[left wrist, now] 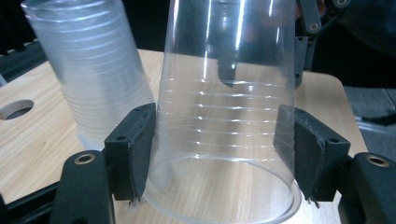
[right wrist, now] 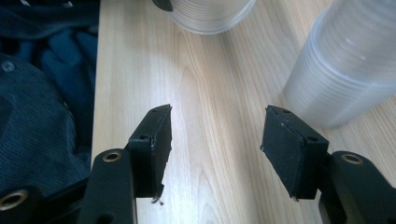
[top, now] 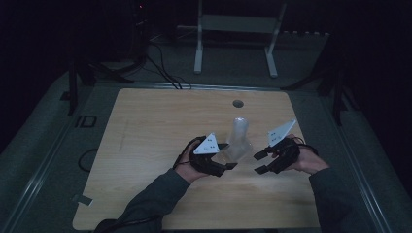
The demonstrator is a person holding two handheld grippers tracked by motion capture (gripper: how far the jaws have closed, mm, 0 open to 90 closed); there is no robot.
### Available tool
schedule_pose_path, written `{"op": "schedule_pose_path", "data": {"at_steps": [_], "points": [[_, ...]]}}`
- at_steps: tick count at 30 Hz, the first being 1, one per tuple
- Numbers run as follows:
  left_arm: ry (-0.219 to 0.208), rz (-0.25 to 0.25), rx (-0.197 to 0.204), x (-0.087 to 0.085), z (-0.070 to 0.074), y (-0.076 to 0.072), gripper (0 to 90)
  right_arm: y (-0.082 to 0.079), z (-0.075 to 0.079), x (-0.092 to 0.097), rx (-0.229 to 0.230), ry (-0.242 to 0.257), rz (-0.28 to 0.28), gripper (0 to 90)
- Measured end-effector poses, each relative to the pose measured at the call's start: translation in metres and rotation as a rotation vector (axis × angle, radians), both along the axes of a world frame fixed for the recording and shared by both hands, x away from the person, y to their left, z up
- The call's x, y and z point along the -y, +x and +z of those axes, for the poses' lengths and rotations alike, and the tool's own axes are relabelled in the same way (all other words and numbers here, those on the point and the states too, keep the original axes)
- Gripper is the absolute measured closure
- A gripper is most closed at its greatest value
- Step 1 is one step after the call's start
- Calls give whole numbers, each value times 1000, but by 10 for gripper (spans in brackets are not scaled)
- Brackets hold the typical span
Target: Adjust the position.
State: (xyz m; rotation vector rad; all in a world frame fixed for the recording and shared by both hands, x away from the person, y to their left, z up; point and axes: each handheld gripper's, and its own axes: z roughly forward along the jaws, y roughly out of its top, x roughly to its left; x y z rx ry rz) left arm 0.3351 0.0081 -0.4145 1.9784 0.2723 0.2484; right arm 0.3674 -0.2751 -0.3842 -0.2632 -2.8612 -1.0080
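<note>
Closest to the person, the left claw (top: pixel 228 162) is clenched on a single clear plastic cup (left wrist: pixel 226 116): in the left gripper view both black pads press its ribbed wall just above the open rim, which faces down toward the wooden tabletop (top: pixel 160 145). Right of it in the high view, the right claw (top: pixel 261 161) grasps nothing; in the right gripper view its jaws stand apart over bare wood, though at the narrowest gap they reach. Just beyond the held cup, a stack of clear plastic cups (top: pixel 239 136) stands mouth-down on the tabletop, near both claws and touched by neither. Farther back, a round hole (top: pixel 237 103) sits near the tabletop's far edge, and a white frame (top: pixel 238 36) stands on the floor behind
</note>
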Motion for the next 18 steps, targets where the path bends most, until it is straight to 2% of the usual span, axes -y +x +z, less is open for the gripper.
{"op": "schedule_pose_path", "data": {"at_steps": [1, 3, 6, 18], "points": [[0, 0, 0, 0, 0, 0, 315, 0, 0, 0, 0, 0, 0, 419], [11, -8, -1, 2, 0, 0, 315, -1, 1, -2, 8, -39, 1, 419], [27, -14, 1, 2, 0, 0, 315, -1, 3, -4, 20, -68, 6, 421], [92, -41, 6, 8, -3, 0, 315, -6, 18, -8, 83, -150, 11, 413]]}}
